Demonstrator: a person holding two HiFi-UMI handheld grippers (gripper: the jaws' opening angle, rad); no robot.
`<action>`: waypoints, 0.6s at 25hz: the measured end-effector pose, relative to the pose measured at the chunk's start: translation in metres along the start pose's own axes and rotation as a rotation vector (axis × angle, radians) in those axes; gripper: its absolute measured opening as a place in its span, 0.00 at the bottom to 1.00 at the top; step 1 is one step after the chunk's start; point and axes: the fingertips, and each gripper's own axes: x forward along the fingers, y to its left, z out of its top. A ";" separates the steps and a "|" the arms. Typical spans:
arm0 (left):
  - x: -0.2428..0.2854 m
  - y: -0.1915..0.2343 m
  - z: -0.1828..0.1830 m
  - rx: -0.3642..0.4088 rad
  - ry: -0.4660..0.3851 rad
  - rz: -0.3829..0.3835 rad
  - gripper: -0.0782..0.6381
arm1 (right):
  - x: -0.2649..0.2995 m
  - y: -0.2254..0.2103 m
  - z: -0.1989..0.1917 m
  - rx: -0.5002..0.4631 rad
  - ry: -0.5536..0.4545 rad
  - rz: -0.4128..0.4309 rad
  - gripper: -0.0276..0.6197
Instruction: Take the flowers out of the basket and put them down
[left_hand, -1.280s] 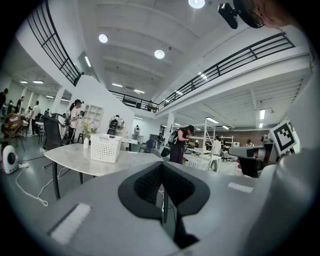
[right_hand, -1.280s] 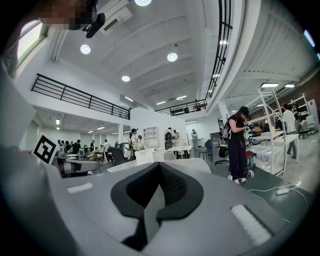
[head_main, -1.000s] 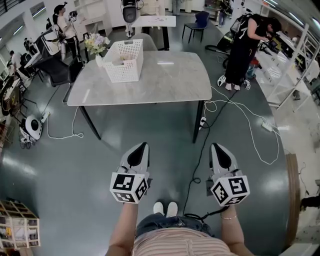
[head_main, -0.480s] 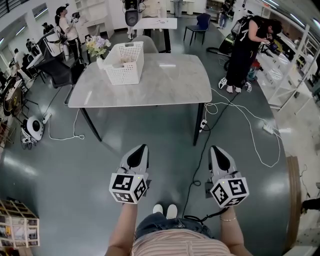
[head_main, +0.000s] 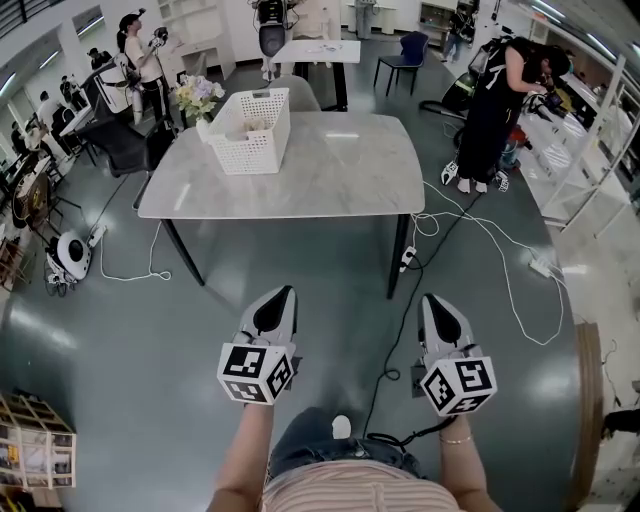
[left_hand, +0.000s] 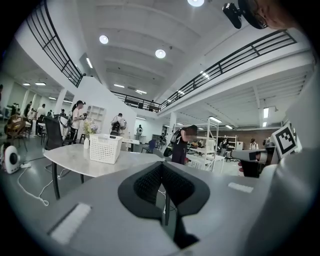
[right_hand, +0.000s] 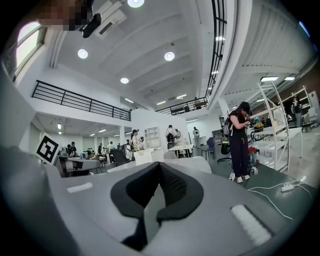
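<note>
A white plastic basket (head_main: 248, 130) stands at the far left of the grey table (head_main: 330, 170), well ahead of me. A bunch of pale flowers (head_main: 197, 94) rises just beyond the basket's left side; whether it stands in the basket I cannot tell. Something pale lies inside the basket. My left gripper (head_main: 282, 294) and right gripper (head_main: 431, 299) are held side by side over the floor, short of the table, both shut and empty. In the left gripper view the basket (left_hand: 105, 148) and flowers (left_hand: 89, 128) show far beyond the shut jaws. The right gripper view shows the basket (right_hand: 149, 155) small and distant.
A person in black (head_main: 498, 100) bends over beside the table's right end. Cables (head_main: 480, 225) trail over the floor at the right. Chairs (head_main: 115, 140) and people stand at the left, with a round white device (head_main: 68, 256) on the floor. Shelving (head_main: 600, 130) lines the right side.
The table and basket have drifted slightly nearer in the head view as I step forward; only one shoe shows now. Both grippers keep the same pose, shut.
</note>
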 end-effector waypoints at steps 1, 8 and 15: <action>0.002 0.000 0.001 0.003 0.000 0.000 0.13 | 0.002 -0.001 0.001 -0.006 0.000 -0.001 0.05; 0.021 -0.002 0.007 0.014 -0.006 -0.012 0.14 | 0.011 -0.008 0.004 0.002 -0.006 0.018 0.05; 0.035 -0.001 0.008 0.005 -0.003 -0.014 0.15 | 0.022 -0.016 0.004 0.009 0.014 0.028 0.05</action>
